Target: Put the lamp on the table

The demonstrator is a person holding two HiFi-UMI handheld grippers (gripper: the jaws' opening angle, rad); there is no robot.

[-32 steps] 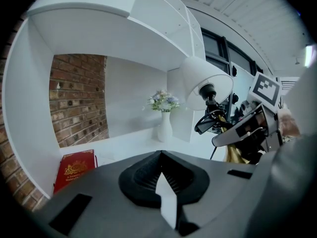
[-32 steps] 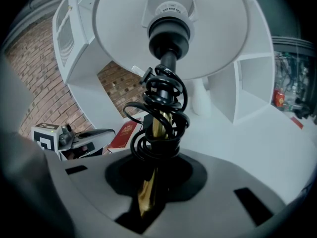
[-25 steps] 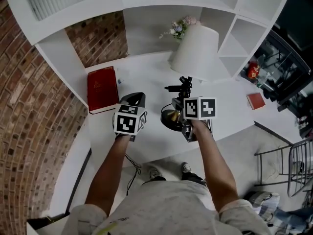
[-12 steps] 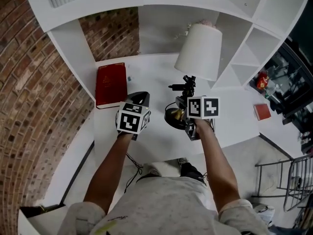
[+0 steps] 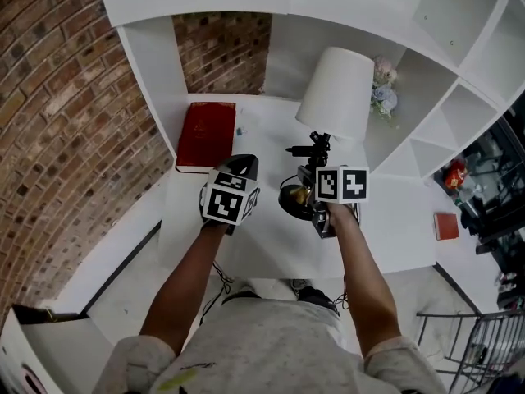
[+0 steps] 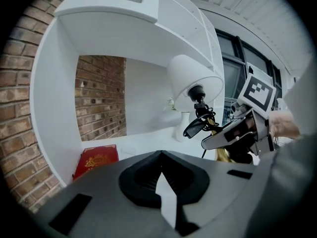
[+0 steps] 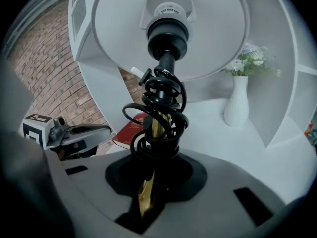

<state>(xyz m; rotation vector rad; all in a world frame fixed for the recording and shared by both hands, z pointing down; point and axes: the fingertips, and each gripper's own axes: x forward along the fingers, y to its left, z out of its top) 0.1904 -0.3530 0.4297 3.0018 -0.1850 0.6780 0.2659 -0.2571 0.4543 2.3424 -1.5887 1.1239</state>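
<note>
Right tongs (image 7: 151, 187), held out on a straight forearm, clamp the brass stem of the lamp (image 5: 332, 105), upright over the white bench (image 5: 271, 245), while left tongs (image 6: 161, 155) hover alongside, closed and empty.

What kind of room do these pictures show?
Probably a home-style study corner, perhaps staged: a white built-in shelf unit with a desk top stands against a red brick wall and holds a dark red hardcover book and a white vase of pale flowers.
</note>
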